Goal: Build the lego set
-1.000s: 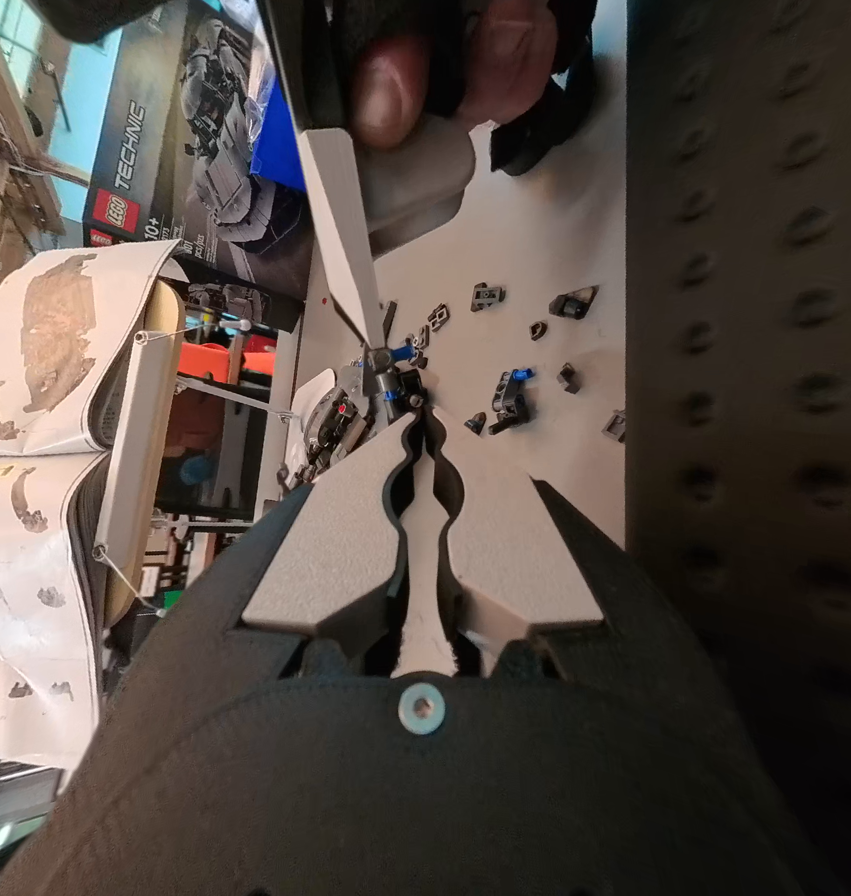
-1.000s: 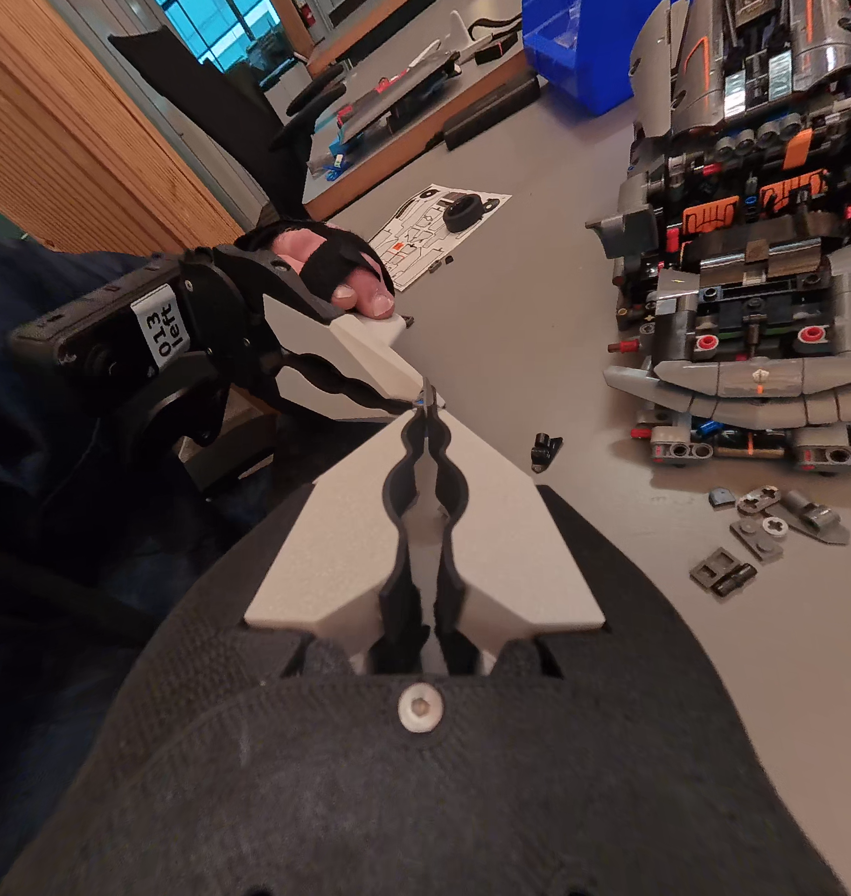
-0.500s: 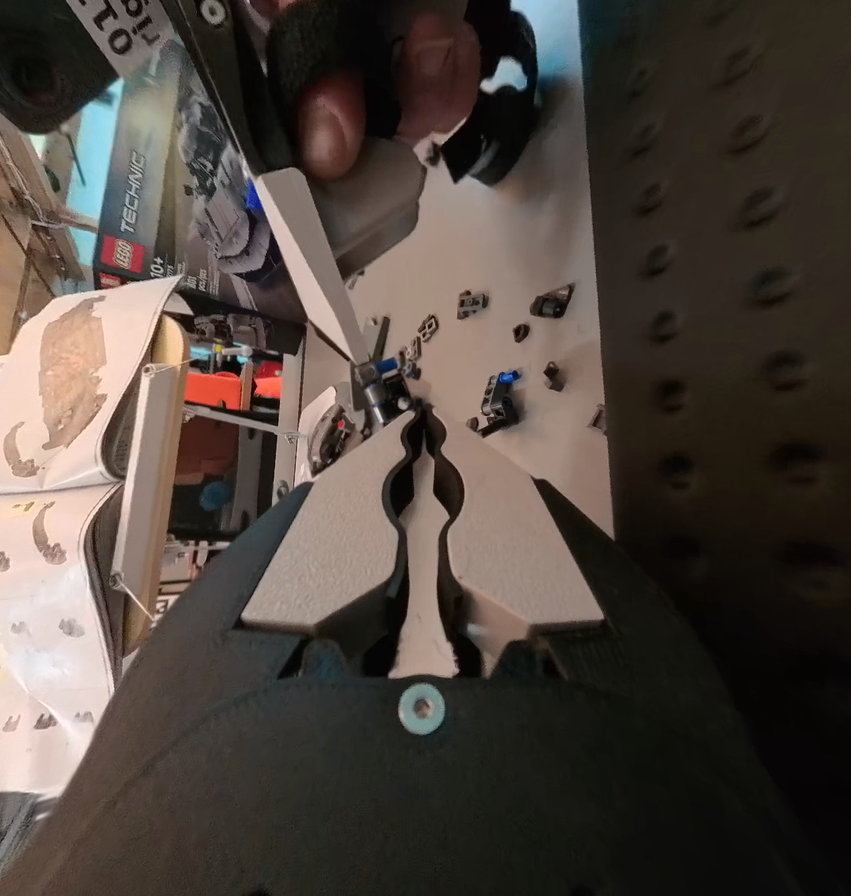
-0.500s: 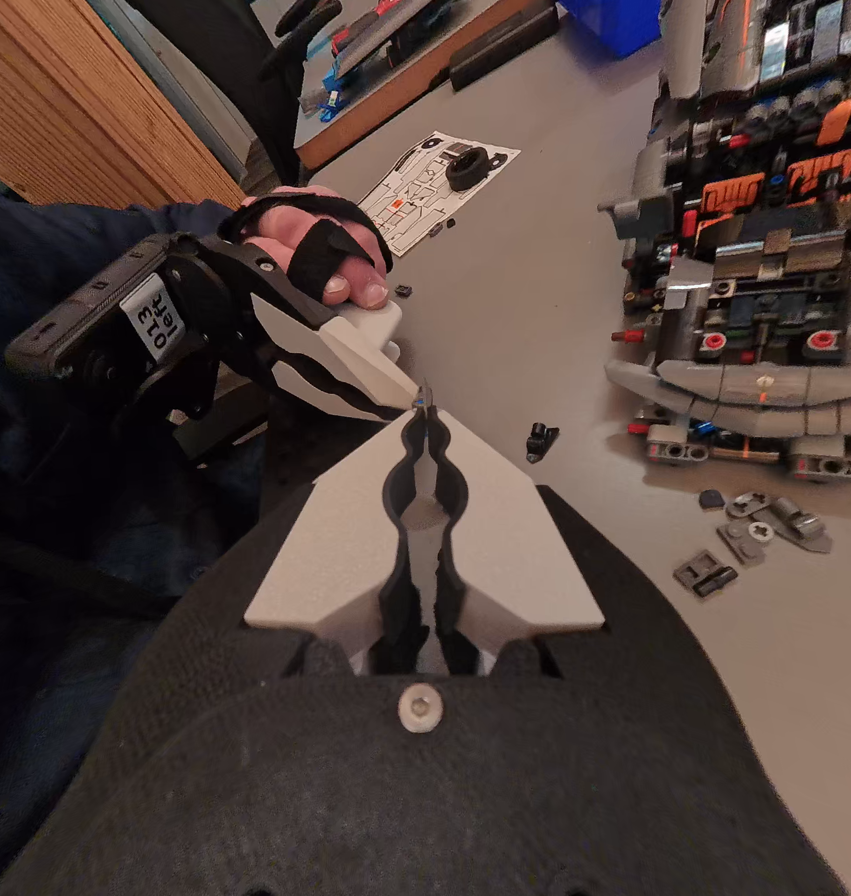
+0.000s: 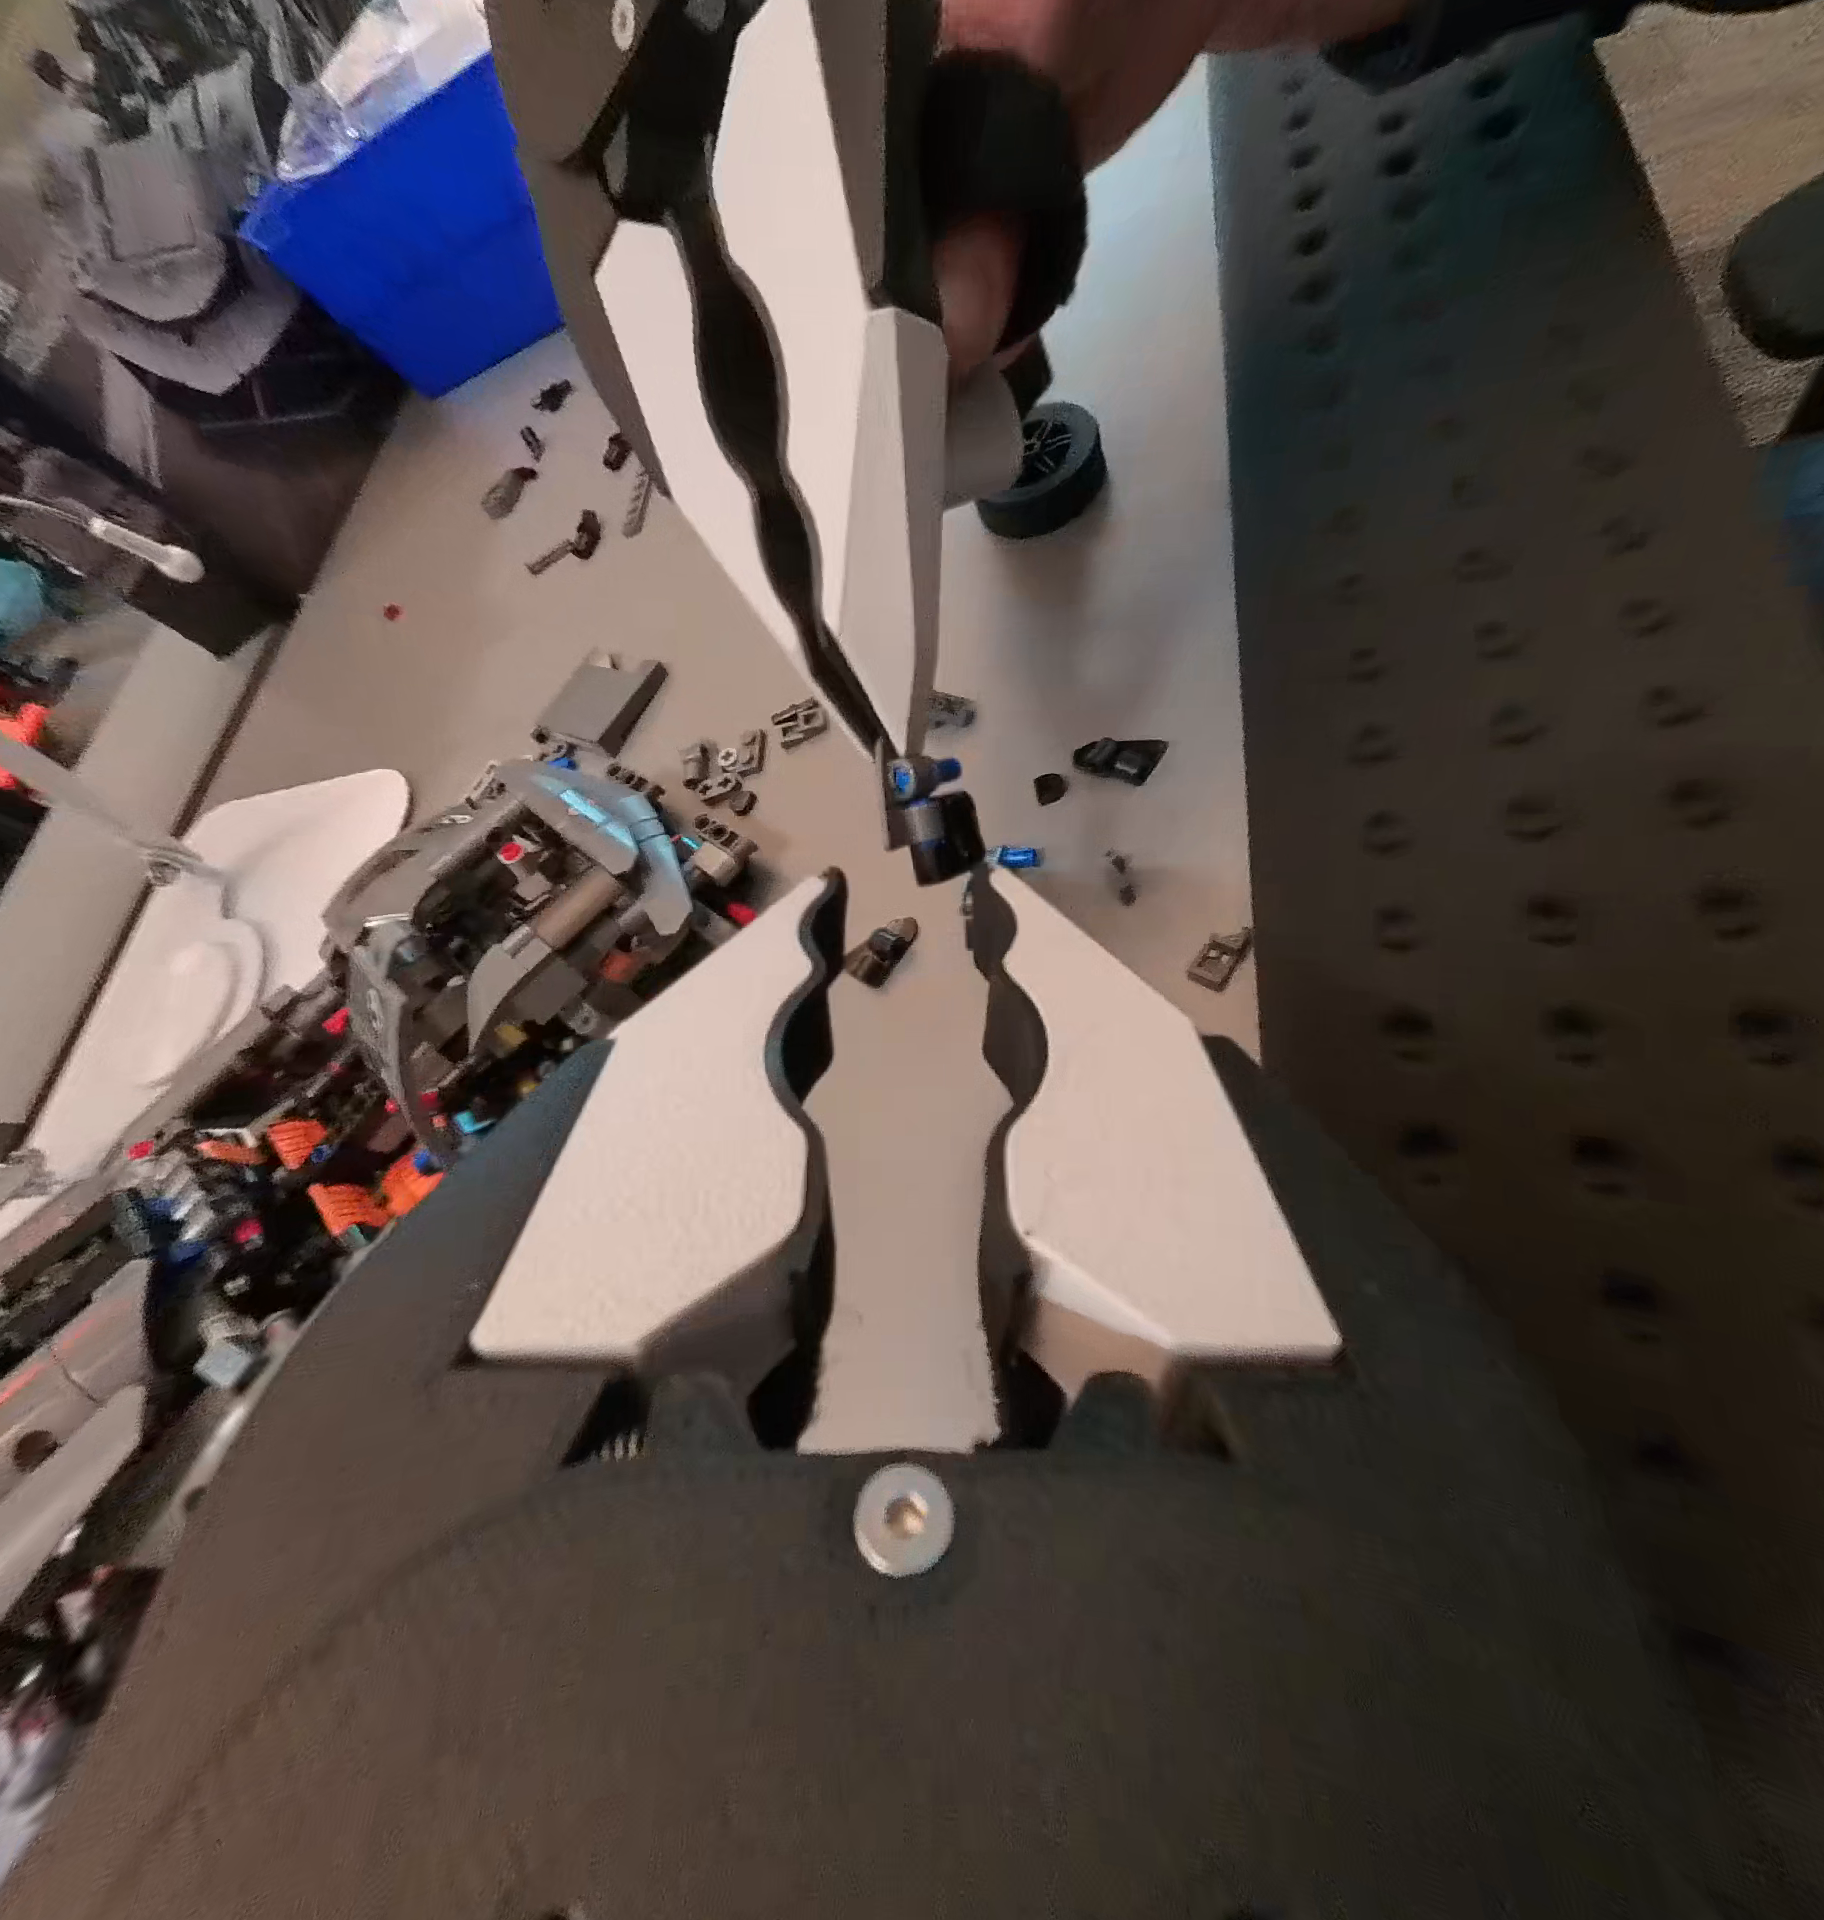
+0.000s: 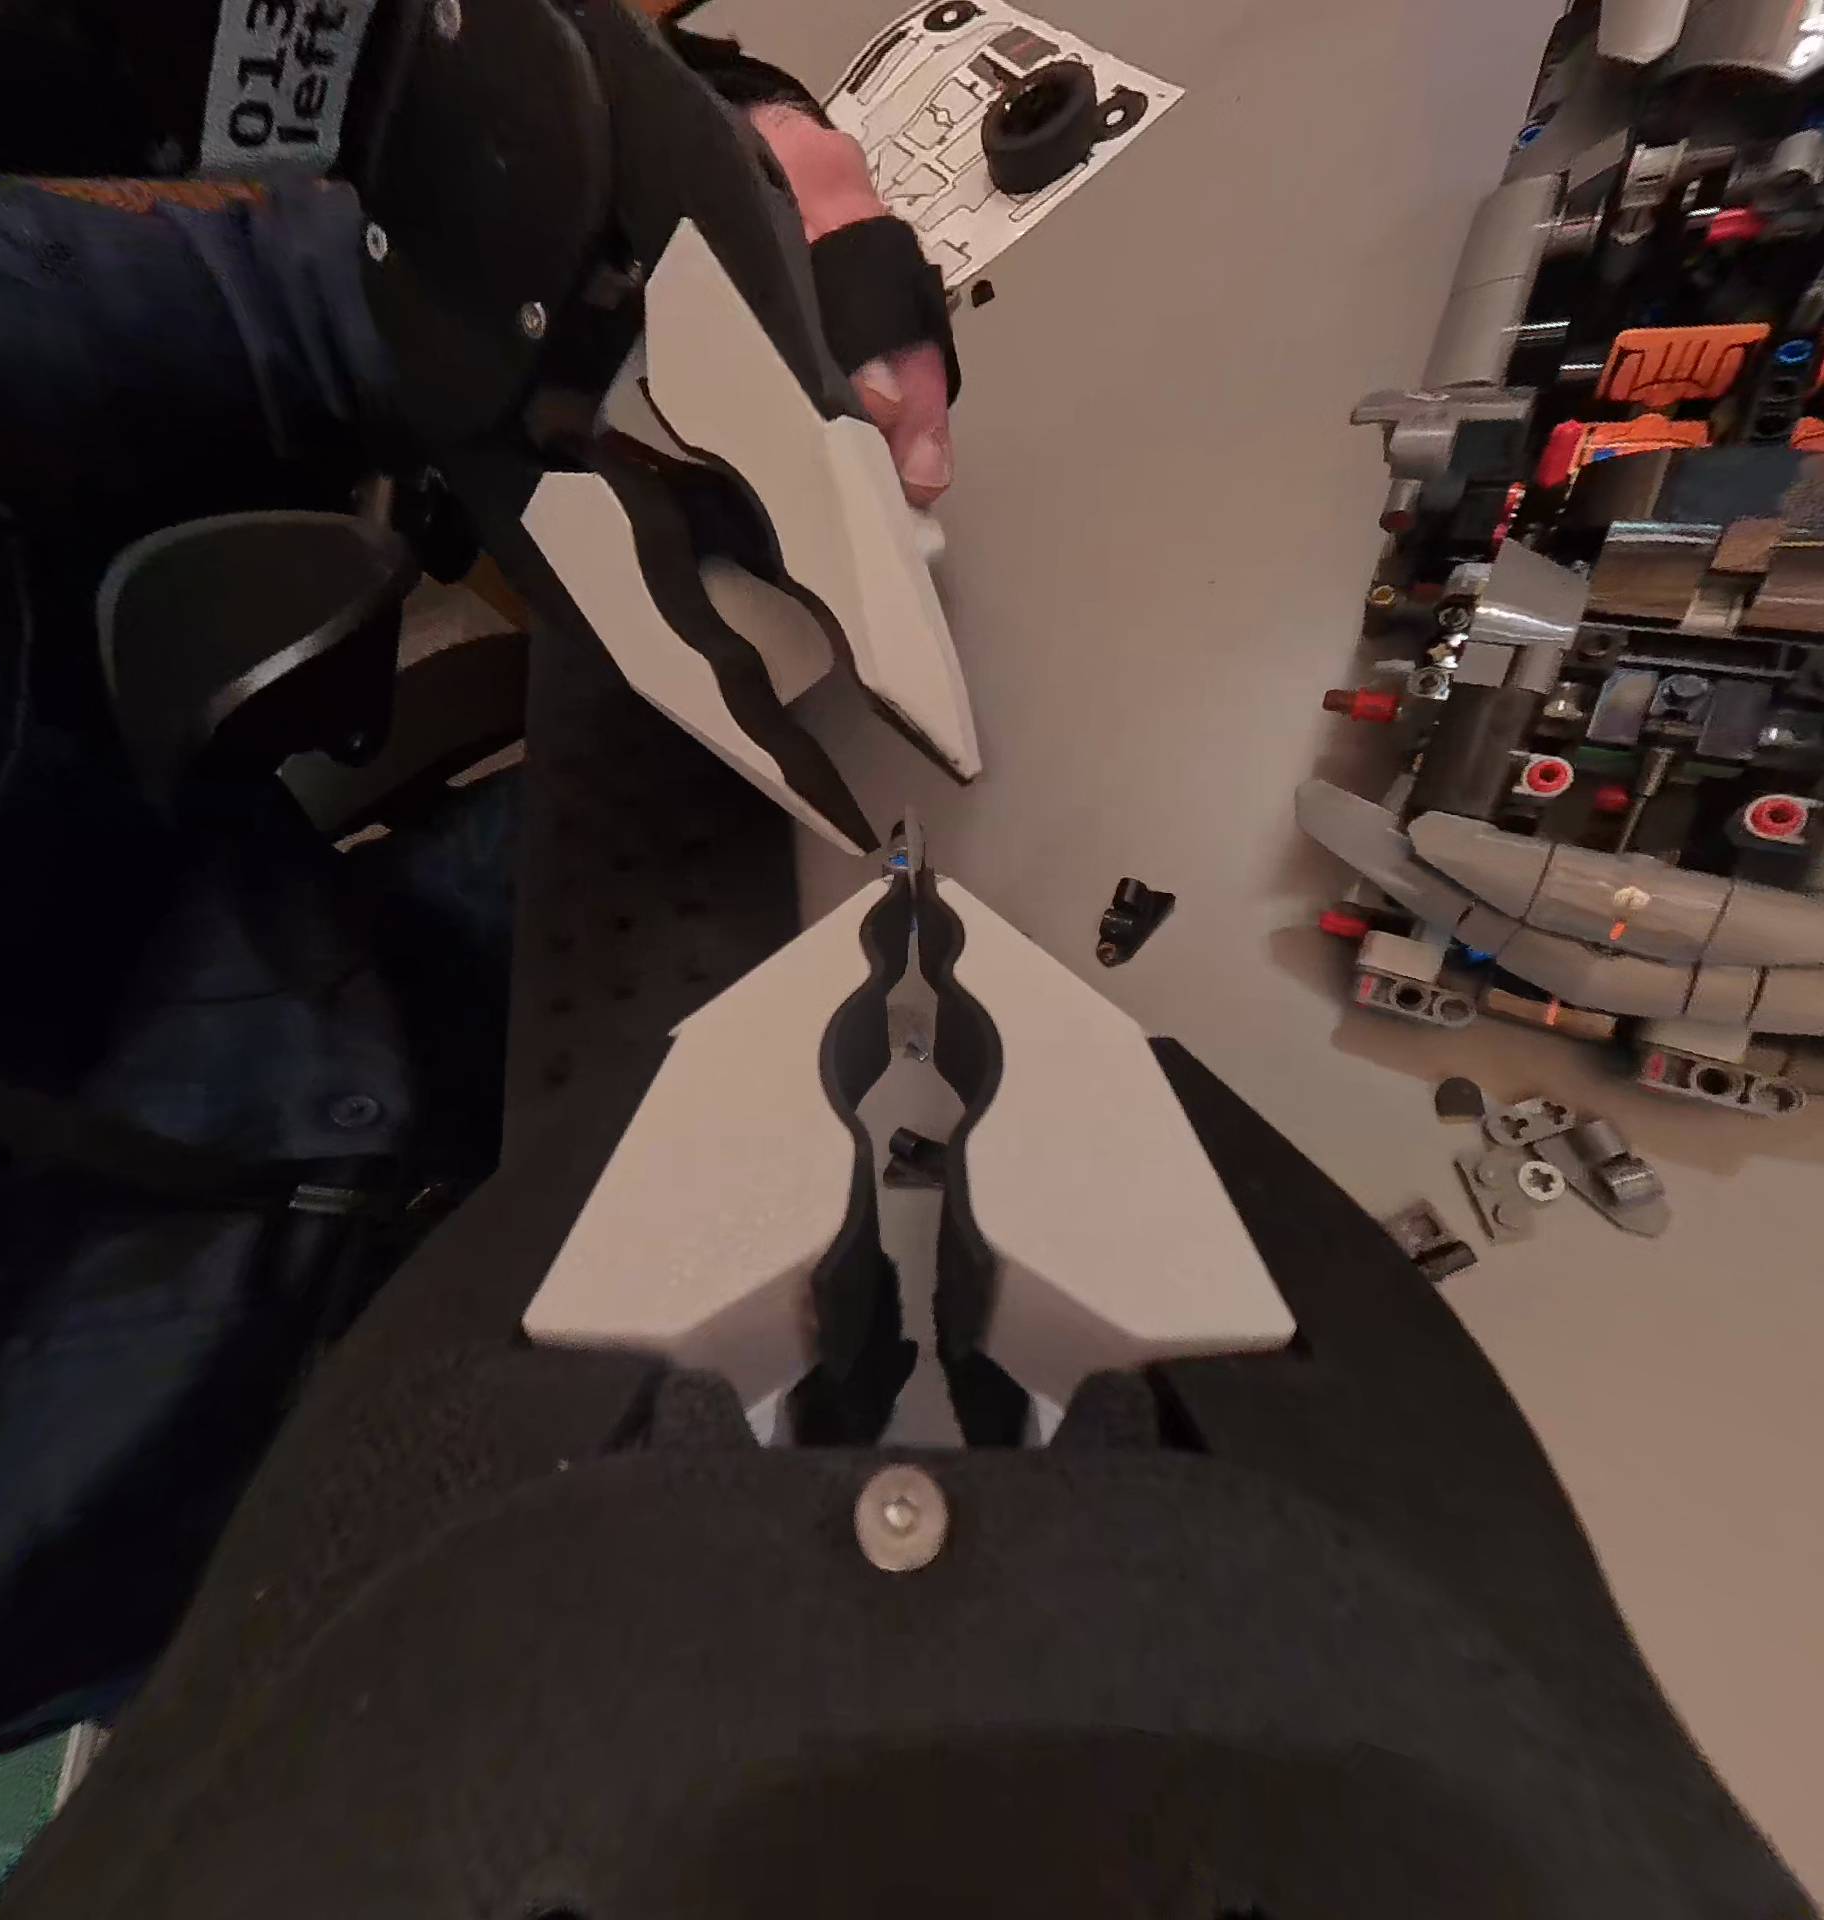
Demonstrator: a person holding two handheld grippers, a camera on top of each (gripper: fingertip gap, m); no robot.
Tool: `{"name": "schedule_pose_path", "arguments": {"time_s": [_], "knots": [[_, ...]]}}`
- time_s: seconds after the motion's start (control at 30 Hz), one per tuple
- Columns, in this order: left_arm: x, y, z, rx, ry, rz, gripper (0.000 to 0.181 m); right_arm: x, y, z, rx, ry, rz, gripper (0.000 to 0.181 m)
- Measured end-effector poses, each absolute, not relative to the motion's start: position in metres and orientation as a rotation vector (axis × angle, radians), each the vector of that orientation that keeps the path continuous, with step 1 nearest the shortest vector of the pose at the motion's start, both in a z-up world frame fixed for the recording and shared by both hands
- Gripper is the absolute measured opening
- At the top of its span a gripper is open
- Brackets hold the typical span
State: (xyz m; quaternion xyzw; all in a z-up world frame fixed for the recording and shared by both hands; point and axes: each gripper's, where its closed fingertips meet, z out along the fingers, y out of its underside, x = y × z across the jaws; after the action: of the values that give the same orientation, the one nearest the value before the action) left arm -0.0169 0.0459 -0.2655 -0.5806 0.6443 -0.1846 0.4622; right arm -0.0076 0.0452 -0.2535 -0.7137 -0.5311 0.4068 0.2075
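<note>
1. Grey tabletop (image 5: 1095, 623) is lying beyond both claws, loose parts scattered.
2. Left gripper (image 5: 903, 894), pinched shut half a second ago, is now gaping empty.
3. Right gripper (image 6: 913, 878) is clamping the small pinned piece (image 5: 934, 821) alone, just ahead of the left tips; handover looks done.

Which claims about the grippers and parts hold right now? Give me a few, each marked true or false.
1. The left gripper is open. True.
2. The right gripper holds nothing. False: it is shut on a small part with blue pins.
3. A wheel sits on the sheet. True.
4. The left gripper grips the car. False: the car rests on the table, clear of both grippers.
</note>
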Motion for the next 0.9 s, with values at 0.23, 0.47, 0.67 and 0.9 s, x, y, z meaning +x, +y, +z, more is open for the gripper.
{"name": "schedule_pose_path", "arguments": {"time_s": [0.23, 0.47, 0.67, 0.9], "knots": [[-0.013, 0.041, -0.270, -1.507, 1.581, -0.645, 0.008, -0.011, 0.045, -0.250, -1.975, -1.588, 1.049, 0.000], [-0.013, 0.044, -0.264, -1.579, 1.499, -0.858, 0.012, -0.014, 0.045, -0.248, -1.956, -1.687, 1.000, 0.000], [-0.016, 0.047, -0.262, -1.593, 1.477, -0.895, 0.004, -0.015, 0.051, -0.253, -1.955, -1.676, 0.946, 0.000], [-0.025, 0.060, -0.270, -1.705, 1.409, -0.946, 0.004, 0.007, 0.051, -0.285, -2.032, -1.688, 0.841, 0.016]]}}
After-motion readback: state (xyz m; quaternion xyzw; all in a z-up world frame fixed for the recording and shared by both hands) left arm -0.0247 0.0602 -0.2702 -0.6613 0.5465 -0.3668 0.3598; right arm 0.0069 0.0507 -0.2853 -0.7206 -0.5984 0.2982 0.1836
